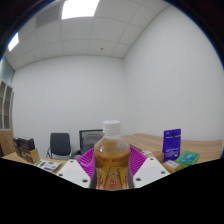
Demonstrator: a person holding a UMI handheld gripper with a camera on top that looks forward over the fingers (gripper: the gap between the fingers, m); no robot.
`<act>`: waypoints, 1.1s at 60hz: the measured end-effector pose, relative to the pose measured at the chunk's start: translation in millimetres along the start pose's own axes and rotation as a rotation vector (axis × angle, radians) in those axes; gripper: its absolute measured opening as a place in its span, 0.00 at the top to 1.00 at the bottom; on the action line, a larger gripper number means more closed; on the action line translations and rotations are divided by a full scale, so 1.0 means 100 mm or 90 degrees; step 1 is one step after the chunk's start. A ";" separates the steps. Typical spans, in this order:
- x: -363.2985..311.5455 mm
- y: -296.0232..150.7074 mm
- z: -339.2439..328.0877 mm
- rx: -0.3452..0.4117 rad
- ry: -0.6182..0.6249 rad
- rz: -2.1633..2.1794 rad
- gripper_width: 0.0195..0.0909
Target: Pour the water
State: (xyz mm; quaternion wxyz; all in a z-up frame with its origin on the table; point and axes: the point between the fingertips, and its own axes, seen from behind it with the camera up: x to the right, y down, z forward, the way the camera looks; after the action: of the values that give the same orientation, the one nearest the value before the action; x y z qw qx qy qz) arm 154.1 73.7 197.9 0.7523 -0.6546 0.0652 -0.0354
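A plastic bottle (111,155) with a pale cap and amber liquid is held upright by the tool (112,170), whose 2 pink pads (88,163) are pressed against its sides; the tool is clamped on the bottle. The bottle is carried well above the wooden desk (150,143), with the room's white wall and ceiling lights seen beyond it. A purple box (172,142) stands on the desk to one side, and 2 office chairs (62,145) are set behind the desk. A cardboard box (25,148) lies at the other side. No cup or other vessel to receive the pour can be seen.

The step in hand is judged to be the carrying of the bottle toward a pouring place. The cap appears to be on, so nothing would flow until it is removed. The grip should be kept firm at the bottle's body, the bottle kept upright while it is moved, and the tilt begun slowly only once the mouth is placed over a receiver.
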 end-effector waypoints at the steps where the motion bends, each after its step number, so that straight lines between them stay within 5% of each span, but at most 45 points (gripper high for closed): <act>1: -0.07 -0.09 0.02 -0.030 0.009 -0.001 0.68; 12: 0.03 0.89 0.15 -0.128 -0.023 0.012 0.68; 16: 0.06 0.84 0.18 -0.100 -0.024 -0.006 0.68; 32: 0.02 0.91 0.21 -0.124 -0.018 -0.032 0.59; 39: 0.01 0.93 0.19 -0.143 -0.026 -0.038 0.43; 45: 0.03 0.87 0.05 -0.170 -0.032 -0.010 0.08; 66: -0.17 0.15 -1.62 -0.149 -0.066 0.012 0.10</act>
State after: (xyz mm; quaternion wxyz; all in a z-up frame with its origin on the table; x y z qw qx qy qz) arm 113.7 -80.4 162.5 0.6732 -0.7385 0.0357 0.0135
